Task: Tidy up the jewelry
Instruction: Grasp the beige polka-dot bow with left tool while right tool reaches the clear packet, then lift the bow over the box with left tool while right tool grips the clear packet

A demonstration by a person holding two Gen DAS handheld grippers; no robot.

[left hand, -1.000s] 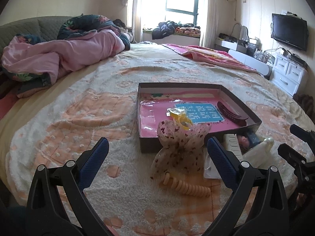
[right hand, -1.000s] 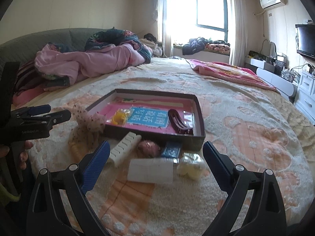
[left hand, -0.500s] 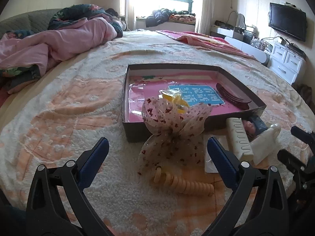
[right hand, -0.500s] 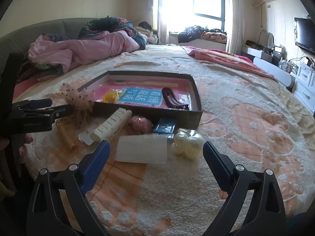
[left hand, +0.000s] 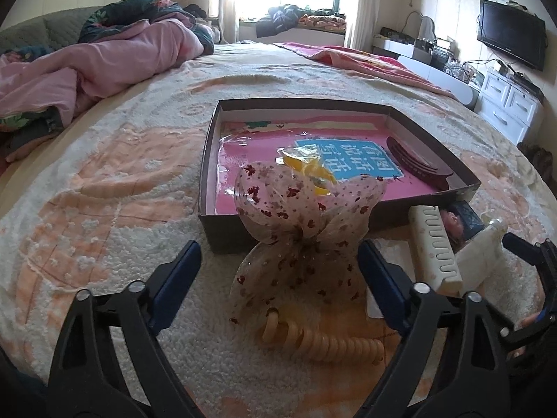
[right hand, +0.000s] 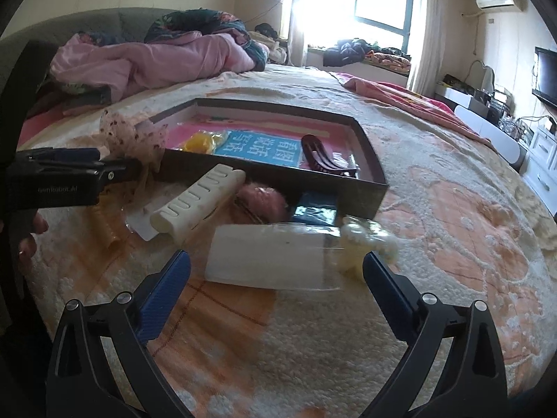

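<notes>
Two handheld grippers hang over a bed's fleecy blanket [left hand: 104,188], each with jaws apart and gripping nothing. The left gripper [left hand: 278,271], low in its own view, has just been closing a little; a spotted bow [left hand: 303,223] rises between its blue pads without either pad pressing on it, and one peach coil tie [left hand: 323,341] lies just below the bow. The right gripper [right hand: 276,282] has just been opening to full spread; a white card [right hand: 271,257] lies between its pads, untouched.

One dark shallow box [right hand: 365,149] sits mid-frame in both views. Inside it: one blue printed card [right hand: 257,148], one yellow piece in a clear wrapper [right hand: 200,142], and one maroon hair clip [right hand: 323,158] near the right wall. Outside, along the box's near wall in the right view: one cream comb clip [right hand: 198,203], one pink fluffy piece [right hand: 261,198], one small blue packet [right hand: 315,209], and one cream claw clip [right hand: 365,247] touching the card's right end.

Pink bedding [right hand: 149,62] is heaped at upper left.
</notes>
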